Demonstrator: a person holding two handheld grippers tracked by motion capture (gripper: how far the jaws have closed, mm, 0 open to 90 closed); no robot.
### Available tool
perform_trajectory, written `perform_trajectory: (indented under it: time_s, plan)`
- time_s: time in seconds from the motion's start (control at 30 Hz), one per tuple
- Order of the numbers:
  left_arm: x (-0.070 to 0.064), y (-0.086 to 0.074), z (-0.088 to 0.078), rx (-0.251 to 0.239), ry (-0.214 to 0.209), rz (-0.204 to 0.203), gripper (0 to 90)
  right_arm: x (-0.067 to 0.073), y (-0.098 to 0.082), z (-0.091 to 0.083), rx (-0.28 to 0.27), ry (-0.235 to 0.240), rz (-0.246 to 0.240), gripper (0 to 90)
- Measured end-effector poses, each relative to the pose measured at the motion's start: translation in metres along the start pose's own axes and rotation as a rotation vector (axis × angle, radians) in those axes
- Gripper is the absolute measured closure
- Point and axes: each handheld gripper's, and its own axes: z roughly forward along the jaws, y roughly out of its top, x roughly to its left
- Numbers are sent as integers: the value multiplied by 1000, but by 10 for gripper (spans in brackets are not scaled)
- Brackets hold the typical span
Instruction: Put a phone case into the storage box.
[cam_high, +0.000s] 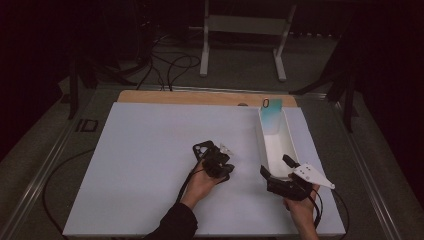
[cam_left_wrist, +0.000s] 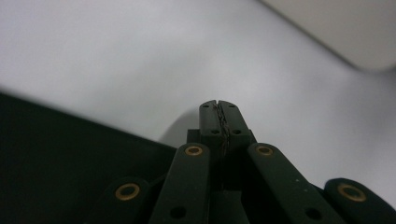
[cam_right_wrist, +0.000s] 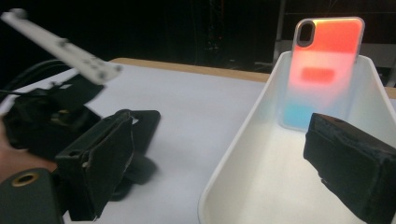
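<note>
The right gripper straddles the near wall of the tray, jaws spread; the left gripper is clenched empty. Closing carelessly could tip the phone case.

Glossy iridescent phone case; smooth white plastic tray; matt white tabletop.

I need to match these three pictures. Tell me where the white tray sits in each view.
High view: the white tray lies right of centre, running front to back.
Left gripper view: the pale blurred shape in the top right corner, probably its wall.
Right gripper view: right half, with a phone case leaning at its far end.
Shared landmark: the white board beneath it.
</note>
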Motion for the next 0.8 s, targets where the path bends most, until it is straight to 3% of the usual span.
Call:
perform_trajectory:
  time_s: [0.13,0.23,0.27,0.4,0.43,0.5,0.57,0.63,0.8]
  plan:
    - [2,-12,-12,6,20,-5,899,0,0,1,0,-1,-4,82]
    - [7,-26,-25,3,37,-35,898,0,0,1,4,-1,-4,82]
    - [11,-36,-35,3,60,-44,898,1,0,1,4,0,-5,82]
    - [18,-48,-47,3,96,-52,897,1,0,2,6,3,-8,82]
    - [23,-55,-55,-1,129,-59,897,1,0,2,6,1,-6,82]
    - [31,-61,-62,-5,150,-78,897,0,0,2,5,-3,-2,82]
    - [37,-66,-66,-12,172,-95,897,1,0,2,6,-4,-3,82]
    - [40,-68,-68,-22,169,-112,897,1,0,3,7,-2,-3,82]
    - [39,-68,-67,-23,174,-110,895,1,-1,3,12,-3,-12,82]
